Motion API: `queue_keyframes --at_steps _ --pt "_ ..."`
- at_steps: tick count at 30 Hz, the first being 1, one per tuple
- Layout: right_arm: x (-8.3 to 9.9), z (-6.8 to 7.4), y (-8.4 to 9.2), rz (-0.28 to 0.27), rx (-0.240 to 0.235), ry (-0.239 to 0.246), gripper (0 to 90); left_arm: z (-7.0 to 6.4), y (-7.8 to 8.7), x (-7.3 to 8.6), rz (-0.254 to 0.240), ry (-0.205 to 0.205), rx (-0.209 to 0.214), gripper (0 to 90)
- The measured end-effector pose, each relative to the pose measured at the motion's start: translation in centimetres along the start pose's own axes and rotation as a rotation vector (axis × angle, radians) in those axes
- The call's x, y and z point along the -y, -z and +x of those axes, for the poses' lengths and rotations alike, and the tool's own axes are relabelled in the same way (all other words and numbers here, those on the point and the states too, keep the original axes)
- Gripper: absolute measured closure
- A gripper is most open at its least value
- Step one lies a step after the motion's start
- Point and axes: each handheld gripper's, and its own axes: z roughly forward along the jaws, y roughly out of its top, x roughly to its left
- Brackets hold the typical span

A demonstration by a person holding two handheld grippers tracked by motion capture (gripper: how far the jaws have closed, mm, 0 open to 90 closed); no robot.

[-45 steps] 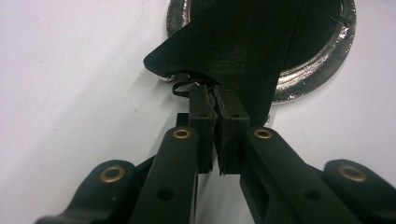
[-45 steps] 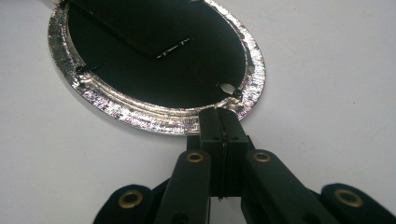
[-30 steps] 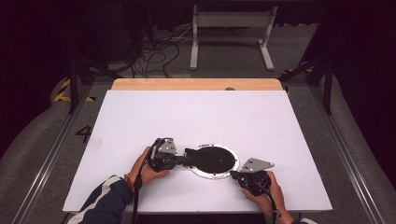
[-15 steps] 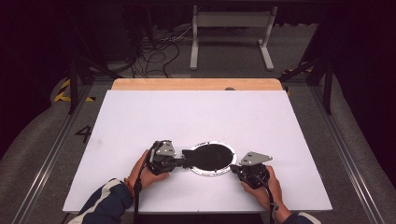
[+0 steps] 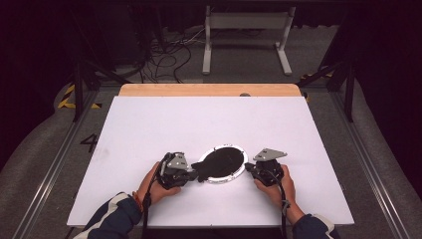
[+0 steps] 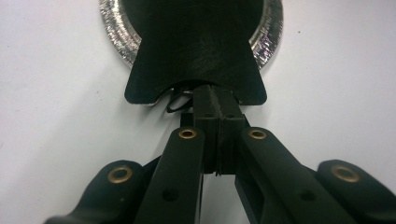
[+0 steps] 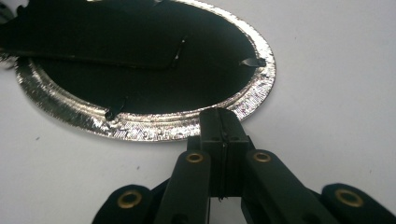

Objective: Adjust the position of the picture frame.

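Observation:
A round disc with a silver rim and a black middle lies on the white table near its front edge. A black flared flap lies across the disc and sticks out past the rim on its left side. My left gripper is shut, and its tips touch the notch in the flap's flared end; a small wire loop sits beside them. My right gripper is shut too, its tips resting against the disc's rim on the right side. I see nothing held between either pair of jaws.
The white tabletop stretches away from the disc, ending in a wooden strip at the far edge. Beyond it a white metal stand and loose cables lie on the floor. Rails run along both sides of the table.
My right gripper has slid away from the front edge and up to the disc's right rim. The left gripper and the disc stay where they were.

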Motion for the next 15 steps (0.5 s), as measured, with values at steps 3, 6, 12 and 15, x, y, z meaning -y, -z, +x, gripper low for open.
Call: queue_keyframes --at_steps 3,6,12,15 --pt "-0.6 -0.6 -0.6 -0.003 0.010 -0.011 90.0 -0.7 -0.2 -0.1 0.005 -0.011 0.014 90.0" --pt "-1.1 -1.0 -1.3 -0.008 0.024 -0.011 90.0 -1.3 -0.4 -0.4 0.006 -0.026 0.024 89.0" --pt "-1.3 -1.0 -1.7 -0.016 0.026 0.008 90.0 -2.8 -0.9 -1.0 0.016 -0.095 0.017 88.1" --pt "-1.2 -0.9 -1.6 -0.017 0.020 0.017 90.0 -2.5 -0.7 -0.8 0.010 -0.075 0.041 88.7"
